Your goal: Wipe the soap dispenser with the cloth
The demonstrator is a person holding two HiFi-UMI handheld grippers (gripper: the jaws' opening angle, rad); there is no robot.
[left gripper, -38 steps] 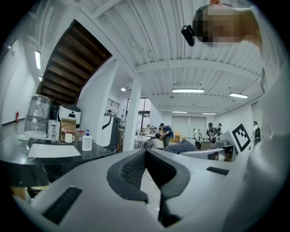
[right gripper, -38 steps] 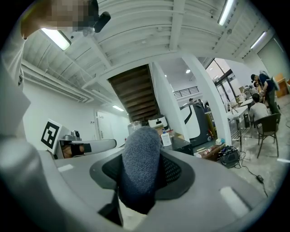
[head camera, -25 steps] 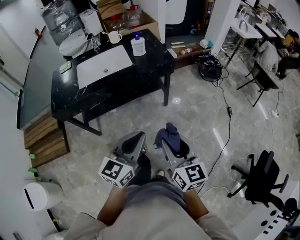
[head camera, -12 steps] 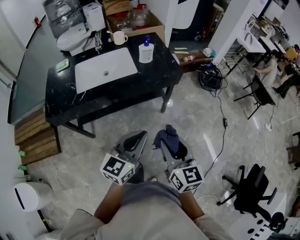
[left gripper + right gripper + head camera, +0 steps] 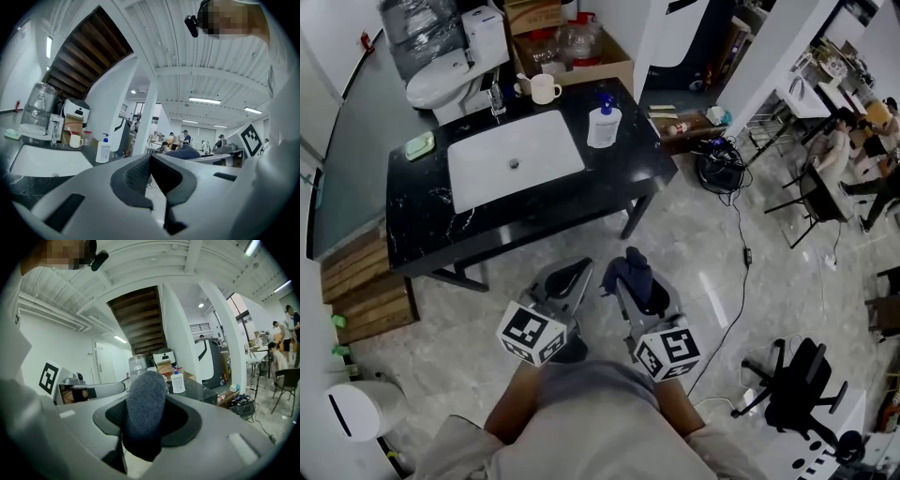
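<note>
The soap dispenser (image 5: 604, 122), a white bottle with a blue pump, stands on the black counter (image 5: 609, 173) to the right of the white sink (image 5: 514, 157). It also shows small in the left gripper view (image 5: 102, 150) and the right gripper view (image 5: 177, 381). My right gripper (image 5: 630, 276) is shut on a dark blue-grey cloth (image 5: 144, 413), which bulges out between the jaws (image 5: 635, 273). My left gripper (image 5: 571, 278) is shut with nothing in it (image 5: 149, 169). Both grippers hang over the floor, well short of the counter's front edge.
A mug (image 5: 544, 89) and a tap (image 5: 497, 97) stand behind the sink, a green soap dish (image 5: 419, 145) at its left. A toilet (image 5: 441, 75) and boxes lie beyond. Cables (image 5: 741, 220) trail right; an office chair (image 5: 792, 394) stands lower right.
Both grippers have moved forward toward the counter, which now sits closer and more central in the head view. The cloth stays gripped in the right gripper.
</note>
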